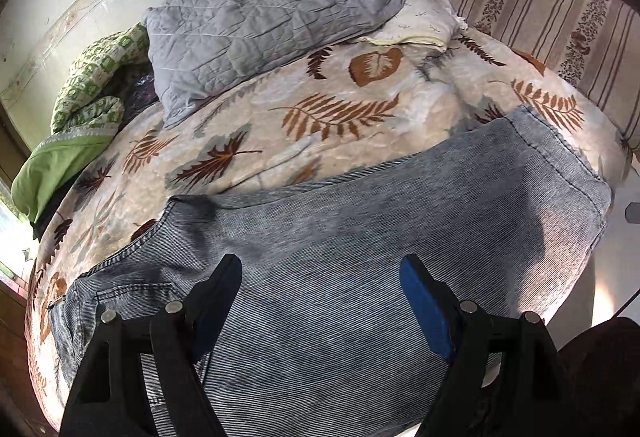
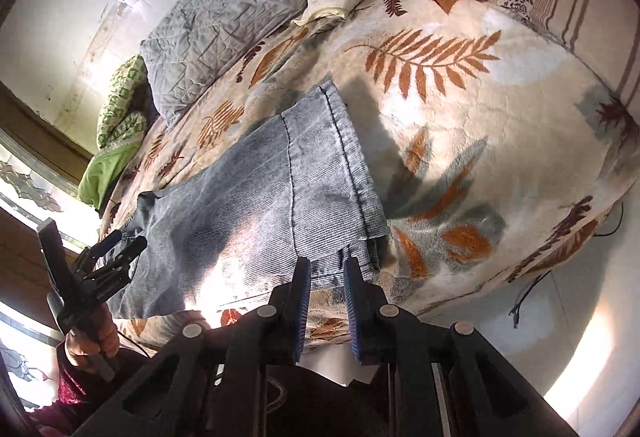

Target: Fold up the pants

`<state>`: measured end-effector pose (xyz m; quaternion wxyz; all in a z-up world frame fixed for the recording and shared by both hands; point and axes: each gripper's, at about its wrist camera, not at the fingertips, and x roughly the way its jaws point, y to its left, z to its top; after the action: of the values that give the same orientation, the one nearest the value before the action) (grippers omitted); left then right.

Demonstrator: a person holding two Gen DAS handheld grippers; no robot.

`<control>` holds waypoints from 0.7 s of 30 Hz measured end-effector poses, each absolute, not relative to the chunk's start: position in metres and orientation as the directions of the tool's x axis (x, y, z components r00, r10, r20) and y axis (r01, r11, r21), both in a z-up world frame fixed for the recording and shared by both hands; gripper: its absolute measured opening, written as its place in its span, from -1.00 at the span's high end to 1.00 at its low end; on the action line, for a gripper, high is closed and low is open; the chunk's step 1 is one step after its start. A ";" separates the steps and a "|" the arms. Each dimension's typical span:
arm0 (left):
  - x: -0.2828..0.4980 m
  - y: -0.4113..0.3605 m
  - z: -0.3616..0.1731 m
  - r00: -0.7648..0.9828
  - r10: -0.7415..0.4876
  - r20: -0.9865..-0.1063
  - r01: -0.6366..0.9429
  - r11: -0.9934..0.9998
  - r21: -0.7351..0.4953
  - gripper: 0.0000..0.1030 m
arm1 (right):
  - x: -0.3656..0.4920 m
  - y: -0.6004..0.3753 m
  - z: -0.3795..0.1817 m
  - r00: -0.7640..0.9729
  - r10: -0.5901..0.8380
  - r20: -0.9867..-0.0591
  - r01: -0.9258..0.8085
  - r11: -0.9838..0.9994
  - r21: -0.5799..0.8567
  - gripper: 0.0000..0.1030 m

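Observation:
Grey-blue denim pants [image 1: 360,237] lie flat on the leaf-patterned blanket [image 1: 280,117], waistband and pocket at the left, leg hems at the right. My left gripper [image 1: 320,277] hovers open over the middle of the pants, holding nothing. In the right wrist view the pants [image 2: 280,197] run from the hems near my right gripper [image 2: 326,273] to the waist by the left gripper [image 2: 124,241], held in a hand. The right gripper's jaws stand a narrow gap apart at the hem edge; I cannot tell if cloth is pinched between them.
A grey quilted blanket [image 1: 256,21], a cream pillow [image 1: 420,21] and a green patterned cloth [image 1: 92,93] lie at the bed's far side. A striped floral headboard cushion [image 1: 560,17] is at the right. Cables [image 2: 524,297] hang past the bed's edge over white floor.

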<state>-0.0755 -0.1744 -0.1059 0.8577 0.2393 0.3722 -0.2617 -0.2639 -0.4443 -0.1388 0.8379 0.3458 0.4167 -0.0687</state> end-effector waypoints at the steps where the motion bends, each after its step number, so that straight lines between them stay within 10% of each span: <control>1: -0.078 -0.183 -0.107 0.570 -0.277 -0.773 0.643 0.737 0.211 -0.61 | -0.265 -0.444 -0.144 0.653 0.187 -0.734 0.399 0.738 0.544 0.62; 6: -0.094 -0.221 -0.121 0.541 -0.264 -0.798 0.693 0.678 0.246 -0.61 | -0.279 -0.447 -0.165 0.731 0.269 -0.627 0.342 0.650 0.678 0.50; 9: -0.093 -0.233 -0.125 0.524 -0.257 -0.812 0.698 0.677 0.236 -0.61 | -0.286 -0.450 -0.184 0.770 0.313 -0.556 0.327 0.555 0.765 -0.26; 21: -0.092 -0.278 -0.148 0.506 -0.215 -0.835 0.720 0.638 0.273 -0.61 | -0.286 -0.459 -0.233 0.860 0.359 -0.364 0.271 0.284 0.920 -0.27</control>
<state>-0.0916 -0.2780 -0.1481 0.8096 0.3126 0.4042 -0.2889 -0.2856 -0.4592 -0.2334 0.7567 0.5978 0.2632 0.0291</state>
